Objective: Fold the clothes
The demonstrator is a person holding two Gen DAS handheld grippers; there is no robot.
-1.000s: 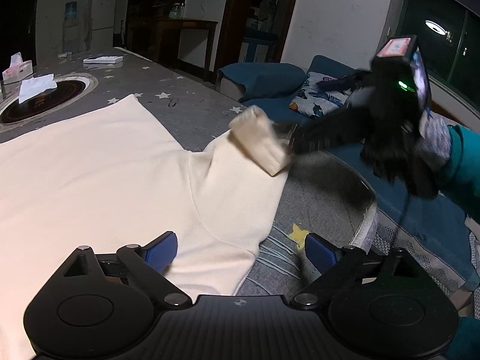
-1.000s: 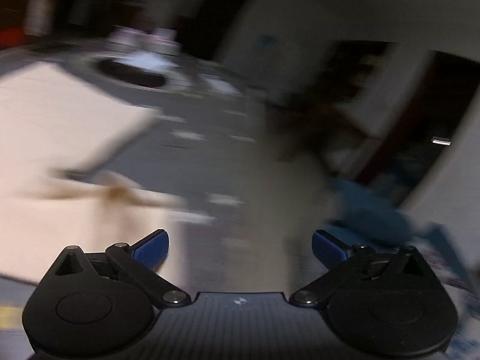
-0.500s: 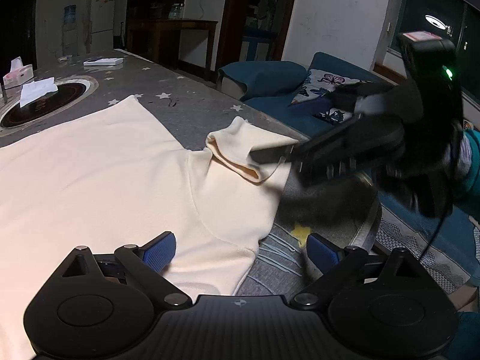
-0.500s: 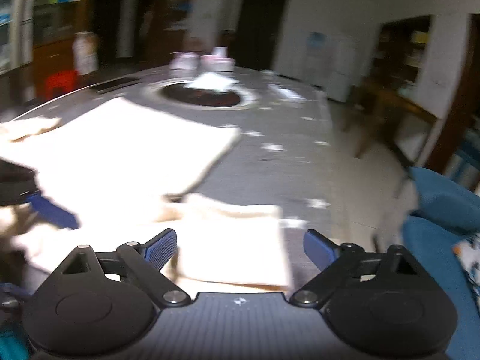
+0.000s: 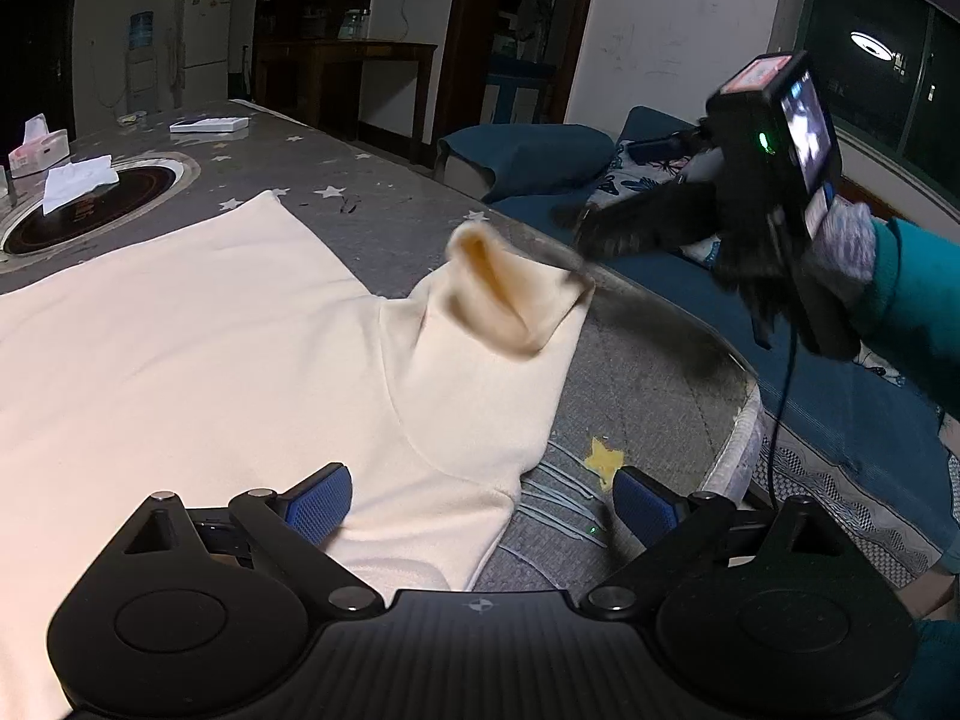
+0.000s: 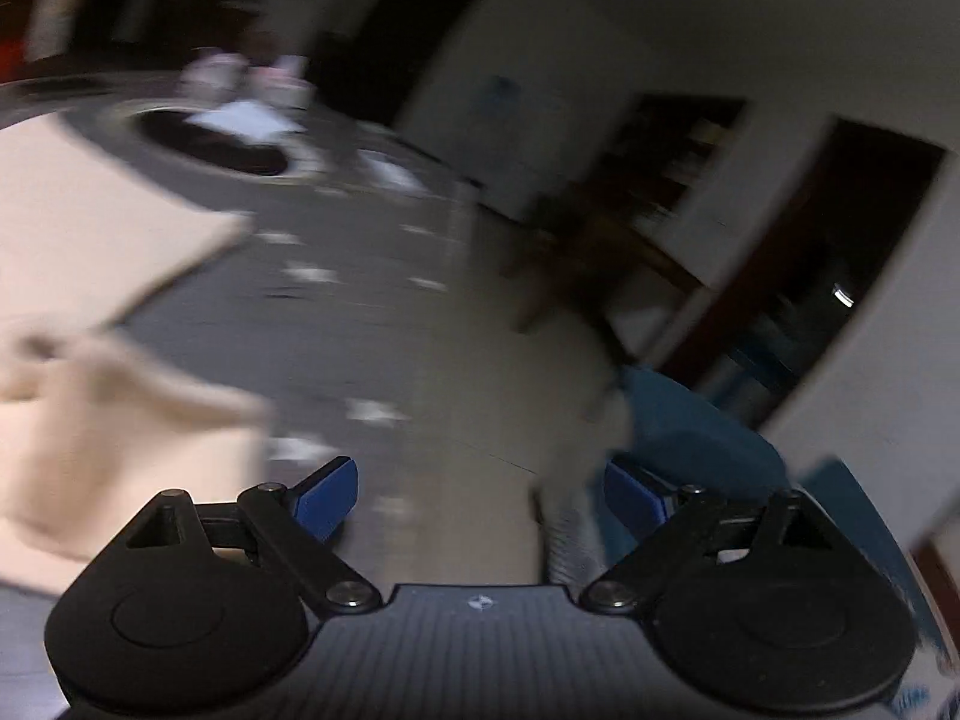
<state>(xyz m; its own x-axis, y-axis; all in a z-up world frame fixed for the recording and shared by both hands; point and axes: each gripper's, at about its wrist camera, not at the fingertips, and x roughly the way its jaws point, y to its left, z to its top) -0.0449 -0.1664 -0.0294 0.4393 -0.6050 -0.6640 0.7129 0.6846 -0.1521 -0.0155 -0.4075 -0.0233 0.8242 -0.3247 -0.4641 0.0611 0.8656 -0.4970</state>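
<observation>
Both tongs spread wide, left tongs [image 5: 480,501] low over the cream knit sweater [image 5: 210,360], right tongs [image 6: 480,495] off its raised sleeve cuff [image 5: 504,294]. Near the tabletop's [image 5: 648,372] right edge — could slump crooked, unheld.

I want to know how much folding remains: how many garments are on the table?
1: a cream garment spread flat on the grey table, its sleeve lifted near the right edge. More could lie outside the view.

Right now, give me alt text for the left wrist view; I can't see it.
A cream garment lies spread on a grey star-print table, its sleeve cuff raised and blurred near the right gripper, which a gloved hand holds. The left gripper hangs open over the garment's near edge.
</observation>
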